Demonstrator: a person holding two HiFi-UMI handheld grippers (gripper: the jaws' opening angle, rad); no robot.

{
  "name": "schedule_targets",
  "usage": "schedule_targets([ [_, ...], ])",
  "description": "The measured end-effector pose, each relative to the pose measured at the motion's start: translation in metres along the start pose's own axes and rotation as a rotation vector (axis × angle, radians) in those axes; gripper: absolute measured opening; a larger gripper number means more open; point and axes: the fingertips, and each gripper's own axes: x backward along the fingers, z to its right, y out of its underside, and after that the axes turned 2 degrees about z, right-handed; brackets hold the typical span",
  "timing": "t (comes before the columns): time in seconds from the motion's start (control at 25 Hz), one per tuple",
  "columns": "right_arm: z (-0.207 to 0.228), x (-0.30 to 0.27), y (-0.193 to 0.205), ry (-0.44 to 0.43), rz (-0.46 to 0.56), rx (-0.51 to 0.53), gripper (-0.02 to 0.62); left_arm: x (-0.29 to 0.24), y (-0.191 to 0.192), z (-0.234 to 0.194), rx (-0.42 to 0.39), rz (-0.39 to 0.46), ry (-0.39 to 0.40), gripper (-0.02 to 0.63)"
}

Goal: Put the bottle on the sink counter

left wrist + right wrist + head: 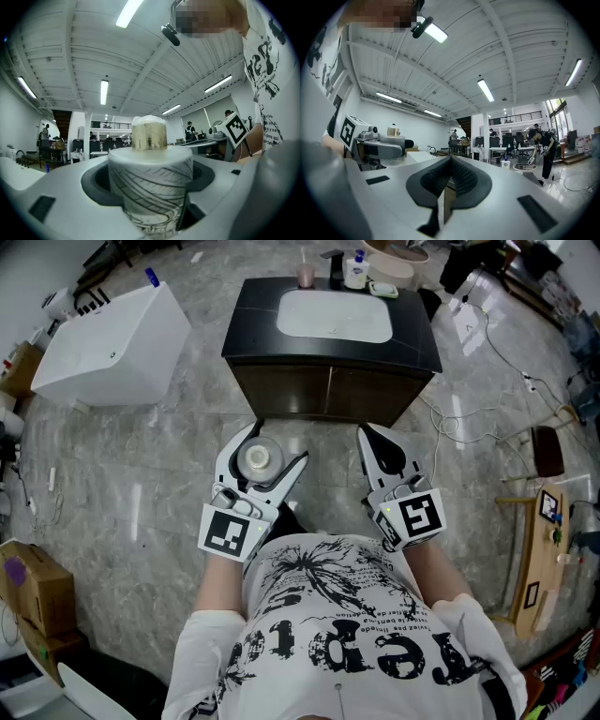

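The left gripper (265, 450) pinches a patterned bottle (150, 176) upright at the person's waist, likely to keep it steady, well short of the dark sink counter (251, 326) ahead; the right gripper (369, 436) is pressed together, empty

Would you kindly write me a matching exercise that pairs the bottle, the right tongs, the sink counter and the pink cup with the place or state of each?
Things:
1. bottle
2. right tongs
3. sink counter
4. pink cup

Places or states:
A. shut, with nothing between them
B. standing on the counter behind the white basin
C. clamped upright in the left tongs
D. black top, on the floor ahead of both tongs

Pairs: 1-C, 2-A, 3-D, 4-B
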Motion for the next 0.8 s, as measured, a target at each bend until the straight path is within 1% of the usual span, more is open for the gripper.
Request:
schedule_targets([
  [0.32, 0.004, 0.002, -0.001, -0.006, 0.000, 0.004, 0.012, -0.007, -0.001, 0.005, 0.002, 0.000, 0.002, 0.350],
  [0.56, 0.017, -0.001, 0.003, 0.013, -0.002, -0.031, 0.012, -0.018, 0.003, 0.001, 0.011, -0.004, -0.007, 0.350],
  [0.72, 0.023, -0.014, 0.012, -0.004, -0.007, -0.060, 0.014, -0.024, 0.016, -0.009, -0.030, -0.062, 0.013, 0.350],
  [0.8, 0.027, -0.026, 0.016, -0.002, -0.011, -0.071, 0.014, -0.030, 0.022, -0.020, -0.022, -0.064, 0.008, 0.350],
])
